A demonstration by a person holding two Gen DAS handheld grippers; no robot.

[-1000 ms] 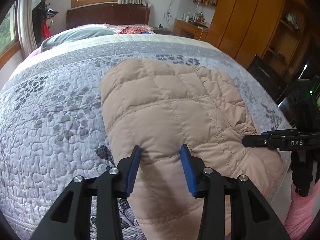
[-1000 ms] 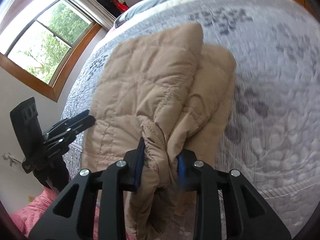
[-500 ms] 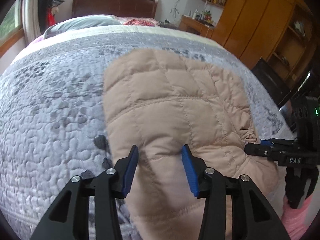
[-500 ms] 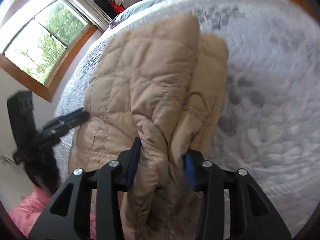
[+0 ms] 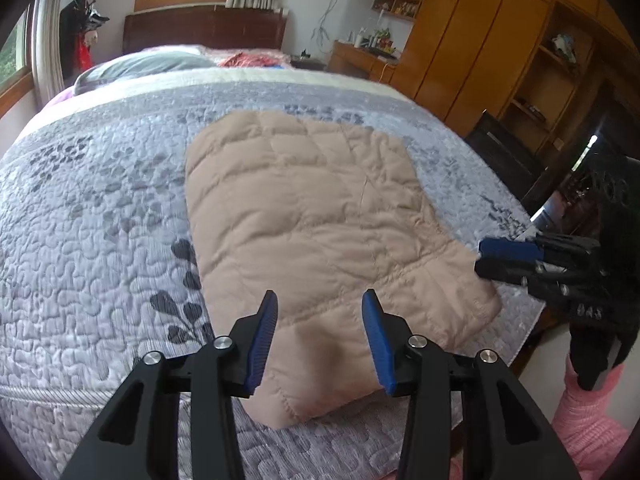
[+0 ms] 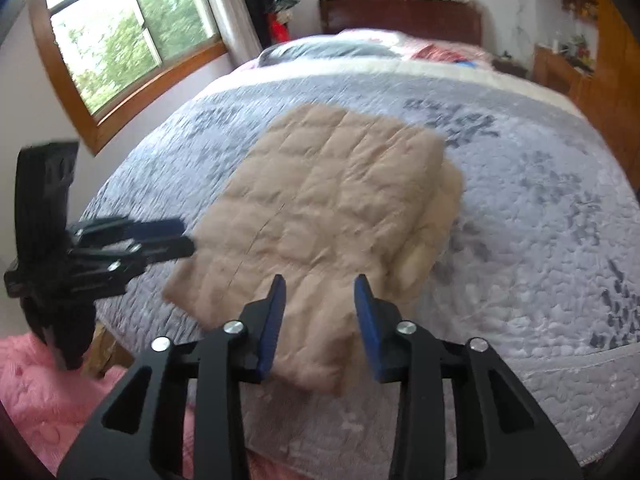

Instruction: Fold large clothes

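looking along my left gripper (image 5: 320, 336), i read its blue-padded jaws as parted, hanging above the near edge of the folded beige quilted padded jacket (image 5: 312, 220) with nothing gripped between them. my right gripper (image 6: 320, 320) also stands released: its jaws have just been closing, yet no fabric sits between the pads, and the jacket shows behind the gap. each gripper appears at the side of the other's view, just off the jacket's near corners. a pink knitted sleeve (image 6: 40, 392) shows beneath them at the bed's edge. the jacket lies flat as a rough rectangle on the grey-lilac quilted bedspread with dark leaf print (image 5: 100, 240), near the foot edge, with a paler folded layer protruding along its right side. beyond it i note a grey pillow (image 5: 140, 68), a dark wooden headboard (image 5: 204, 34), wood-framed windows (image 6: 128, 36) and an orange-brown wooden wardrobe (image 5: 460, 48).
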